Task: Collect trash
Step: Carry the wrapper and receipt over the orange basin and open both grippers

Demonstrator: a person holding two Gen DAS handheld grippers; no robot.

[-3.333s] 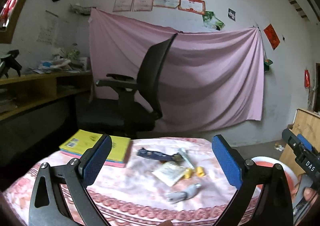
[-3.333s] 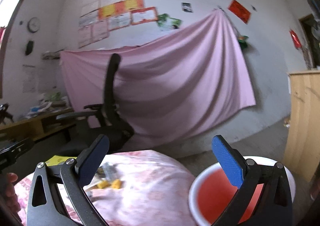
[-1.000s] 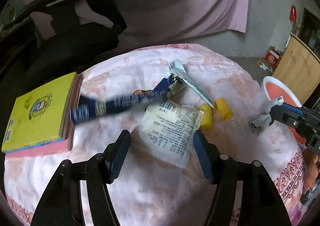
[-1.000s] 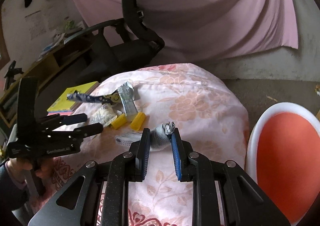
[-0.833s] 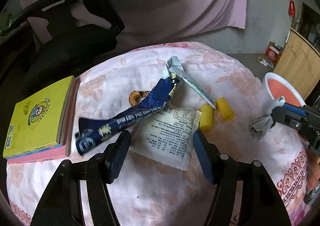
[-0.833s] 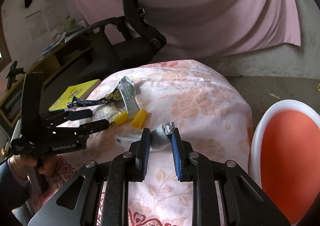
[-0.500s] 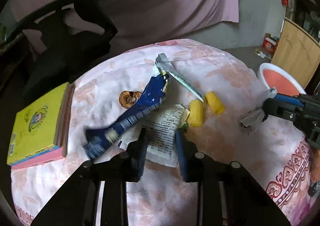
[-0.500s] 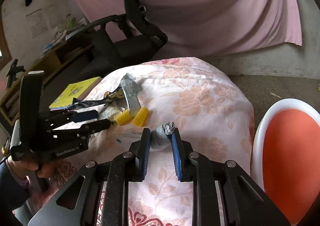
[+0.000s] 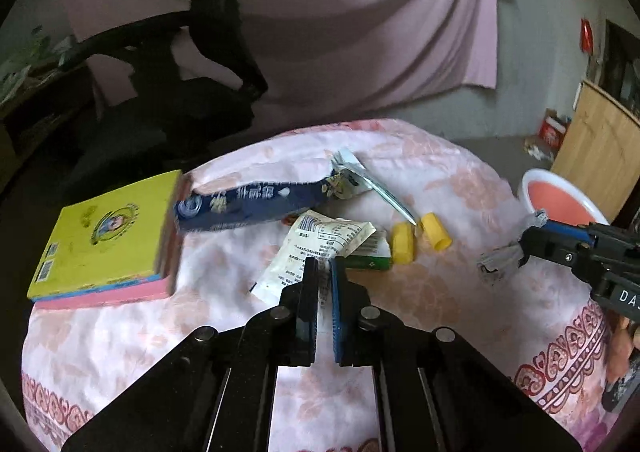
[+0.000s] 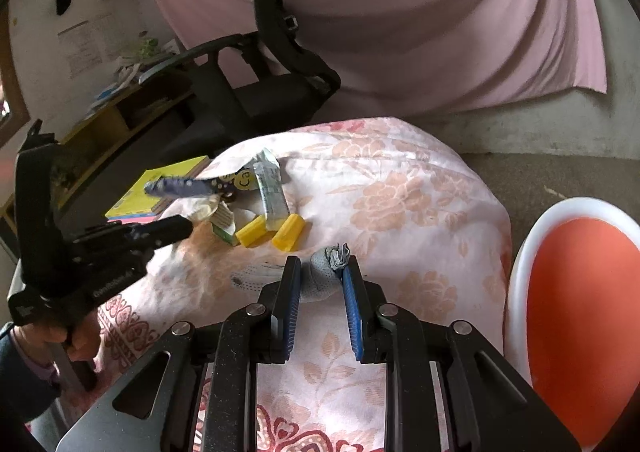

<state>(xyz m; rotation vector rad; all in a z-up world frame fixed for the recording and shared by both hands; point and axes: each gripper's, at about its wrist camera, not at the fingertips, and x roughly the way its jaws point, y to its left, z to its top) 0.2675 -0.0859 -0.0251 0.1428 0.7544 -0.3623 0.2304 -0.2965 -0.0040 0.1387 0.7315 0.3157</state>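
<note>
You are pinching the white packet [image 9: 316, 248] in your clenched left claw [image 9: 323, 272] while your right claw [image 10: 320, 272], nearer the red basin [image 10: 576, 316] at right, is gripping a gray wad [image 10: 326, 268].

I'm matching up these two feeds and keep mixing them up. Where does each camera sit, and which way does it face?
Left wrist: sits on the left gripper, facing down across the table at the white packet it pinches; right gripper shows at right.
Right wrist: sits on the right gripper, shut on the grey wad; a hand holds the left gripper.
Shared: yellow caps, yellow book, orange basin.
</note>
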